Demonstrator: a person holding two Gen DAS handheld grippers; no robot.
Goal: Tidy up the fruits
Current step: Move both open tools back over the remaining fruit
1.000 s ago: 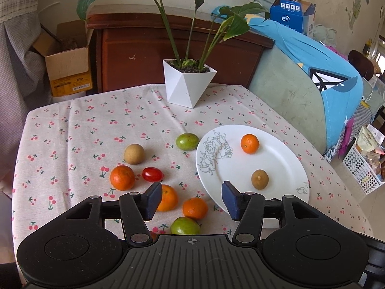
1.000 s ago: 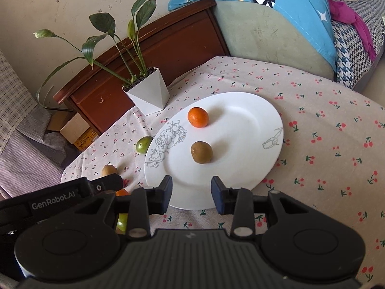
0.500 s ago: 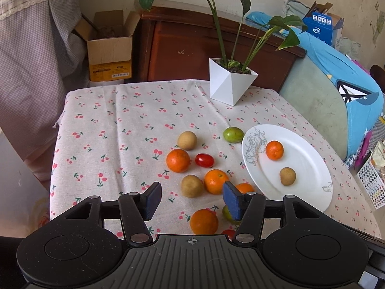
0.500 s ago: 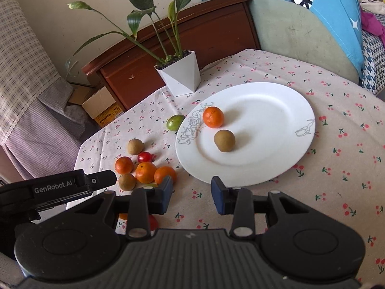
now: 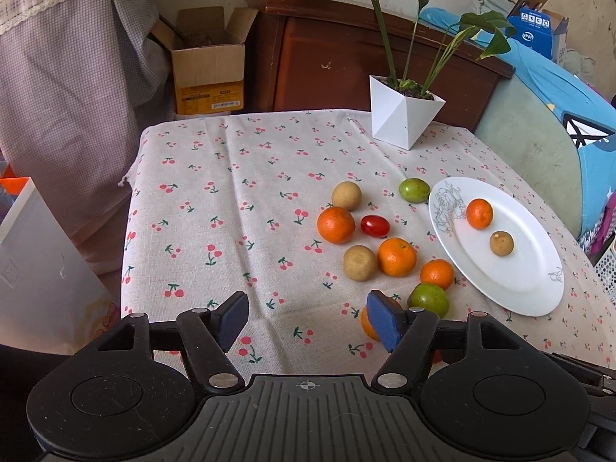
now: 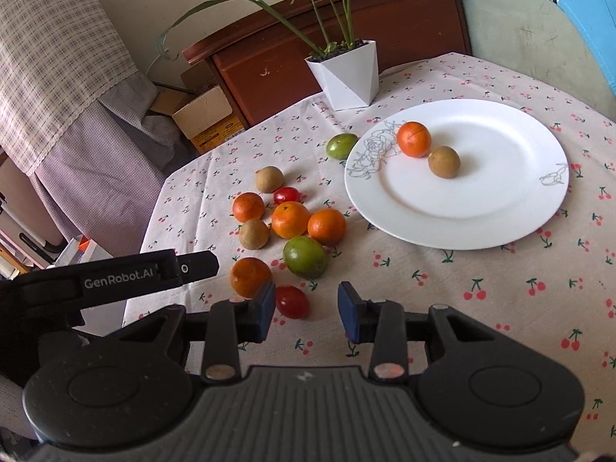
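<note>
Cherry-print tablecloth [image 6: 481,308]; white plate [image 6: 481,208] at 1 o'clock in the right view, carrying one orange [image 6: 414,139] and one brown fruit [image 6: 444,161]. Loose fruit pile [image 6: 289,219] at 11 o'clock. Left gripper [image 5: 308,321] gaping wide, empty; right gripper [image 6: 307,310] likewise parted, empty.

The surface [image 5: 238,192] is covered by a matt woven cloth with a cherry print, lightly creased. The plate [image 6: 481,223] looks like glossy glazed ceramic, smooth and white, with a thin grey line drawing. The cherry tomato [image 6: 292,302] has a shiny, taut skin; the oranges [image 6: 289,219] look dimpled and faintly glossy; the brown fruits [image 6: 253,234] are dull and rough. The left gripper [image 5: 308,321] and right gripper [image 6: 307,311] are matt black plastic with ribbed housings, blue rubbery pads and bright metal pins. The cabinet [image 5: 346,50] is dark polished wood. The box [image 5: 208,65] is plain cardboard.
</note>
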